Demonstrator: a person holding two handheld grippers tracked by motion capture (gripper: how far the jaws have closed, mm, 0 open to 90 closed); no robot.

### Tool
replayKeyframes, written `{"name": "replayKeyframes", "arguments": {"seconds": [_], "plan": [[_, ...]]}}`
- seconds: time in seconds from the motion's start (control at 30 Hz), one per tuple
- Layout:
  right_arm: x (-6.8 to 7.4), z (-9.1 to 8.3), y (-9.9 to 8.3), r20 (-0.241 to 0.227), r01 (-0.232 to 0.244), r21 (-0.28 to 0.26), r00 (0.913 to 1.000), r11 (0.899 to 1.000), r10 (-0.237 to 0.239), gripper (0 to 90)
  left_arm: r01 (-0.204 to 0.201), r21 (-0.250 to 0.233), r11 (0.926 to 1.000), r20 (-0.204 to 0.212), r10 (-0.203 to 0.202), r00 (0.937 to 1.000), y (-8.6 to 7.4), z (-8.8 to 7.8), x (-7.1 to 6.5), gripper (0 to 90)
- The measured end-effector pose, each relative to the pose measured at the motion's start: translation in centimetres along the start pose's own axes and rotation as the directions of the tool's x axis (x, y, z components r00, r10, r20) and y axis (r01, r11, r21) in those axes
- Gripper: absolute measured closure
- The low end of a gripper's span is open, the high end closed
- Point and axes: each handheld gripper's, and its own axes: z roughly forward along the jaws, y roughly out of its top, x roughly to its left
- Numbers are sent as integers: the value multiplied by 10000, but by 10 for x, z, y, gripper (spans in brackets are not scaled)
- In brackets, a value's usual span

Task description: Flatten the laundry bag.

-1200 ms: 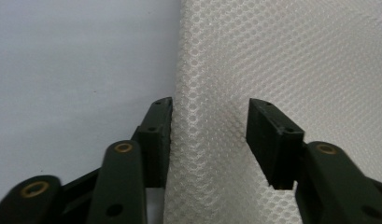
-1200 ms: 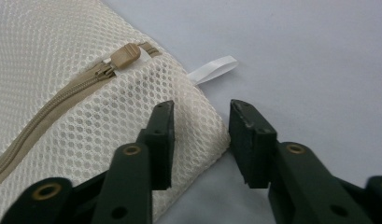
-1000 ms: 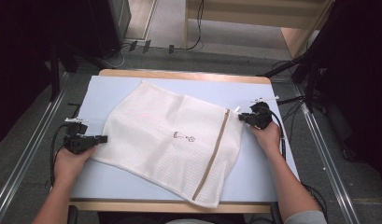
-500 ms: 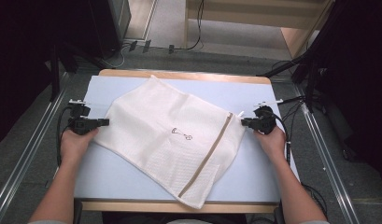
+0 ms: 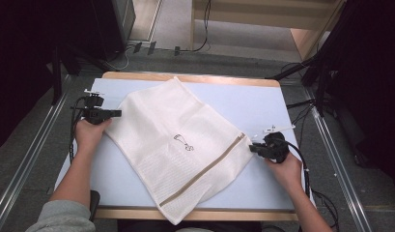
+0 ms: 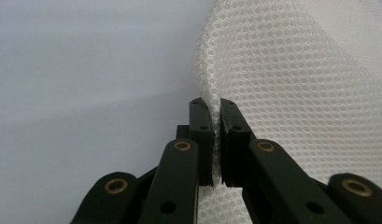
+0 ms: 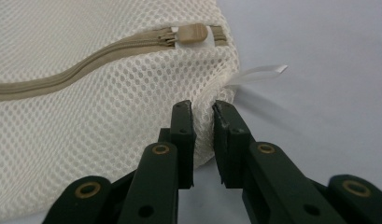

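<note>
A white mesh laundry bag with a beige zipper lies slanted on the pale blue table. My left gripper is at the bag's left corner, and the left gripper view has it shut on a fold of mesh. My right gripper is at the bag's right corner by the zipper's end. In the right gripper view a bunch of mesh fills the narrow gap between its jaws, which have just been opening a little. The zipper pull lies just beyond.
A small white ribbon tag sticks out of the bag's corner. A small dark print marks the bag's middle. Cables trail from both grippers. Metal rails run along both sides of the table, and dark equipment stands beyond them.
The left hand has moved away from the person and the right hand has come nearer. The bag has turned clockwise with them, so its zipper now runs more slanted.
</note>
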Motion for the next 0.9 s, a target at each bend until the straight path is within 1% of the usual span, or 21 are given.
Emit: {"name": "replayKeyframes", "arguments": {"seconds": [0.03,0.07,0.13,0.2,0.23,0.27,0.3,0.33,0.4,0.43,0.47,0.5,0.53,0.6,0.67,0.7,0.73,0.77,0.8,0.87,0.9], "plan": [[0,0,0,0,0,0,10000,10000,0,798,0,0,10000,0,0,10000,0,0,0,867],[6,-4,-7,-205,9,-16,9998,10000,-9,796,-69,4,10000,56,69,10000,3,3,-1,865],[10,-7,-11,-317,-7,21,9995,10000,8,790,22,-32,10000,187,-21,9998,6,6,-1,859],[12,-9,-14,-215,121,-38,9997,9999,-122,765,31,-84,10000,278,-28,9996,7,8,0,839],[12,-9,-14,-215,121,-38,9997,9999,-122,765,31,-84,10000,278,-28,9996,7,8,0,817],[11,-11,-14,-187,127,-31,9997,9999,-128,744,43,-115,9999,326,-40,9995,7,8,0,817],[8,-14,-15,-255,23,-243,9997,9997,-29,693,-22,-202,9998,414,30,9991,7,8,0,736],[5,-16,-15,-357,-119,-322,9993,9994,108,658,-138,-232,9996,362,146,9992,7,7,-1,678],[-1,-21,-15,-604,-433,-659,9974,9969,393,616,-300,-194,9994,53,302,9995,7,5,-1,588],[-4,-24,-14,-611,-576,-851,9968,9947,525,599,-300,-194,9994,53,302,9995,7,5,-1,547],[-5,-27,-14,-523,-633,-987,9969,9931,584,586,-335,-348,9988,-159,330,9993,6,2,0,500],[-7,-30,-13,-300,-521,-1185,9984,9916,489,571,-286,-406,9988,-197,278,9994,6,0,2,478],[-8,-33,-11,-154,-440,-1331,9990,9901,424,564,-176,-453,9988,-181,168,9997,5,-3,4,474],[-10,-34,-9,-195,-496,-1560,9987,9865,471,565,-28,-460,9989,-110,23,9999,4,-7,6,458],[-11,-33,-6,-231,-521,-1521,9985,9870,491,568,22,-492,9988,-102,-27,9999,2,-16,6,452],[-11,-33,-6,-231,-521,-1521,9985,9870,491,568,22,-492,9988,-102,-27,9999,2,-16,6,447],[-11,-30,-3,-305,-523,-1492,9984,9874,482,570,209,-588,9980,17,-208,9998,-1,-24,6,435],[-11,-28,-1,-295,-506,-1481,9985,9877,467,571,338,-641,9974,49,-336,9994,-4,-28,6,422],[-11,-27,1,-336,-489,-1476,9984,9878,444,571,361,-661,9972,26,-360,9993,-6,-31,6,415],[-11,-23,5,-401,-427,-1454,9985,9885,372,571,319,-597,9977,-162,-329,9993,-13,-38,4,405],[-11,-21,7,-429,-389,-1430,9985,9890,331,571,238,-603,9979,-365,-261,9990,-16,-42,2,405]]}}
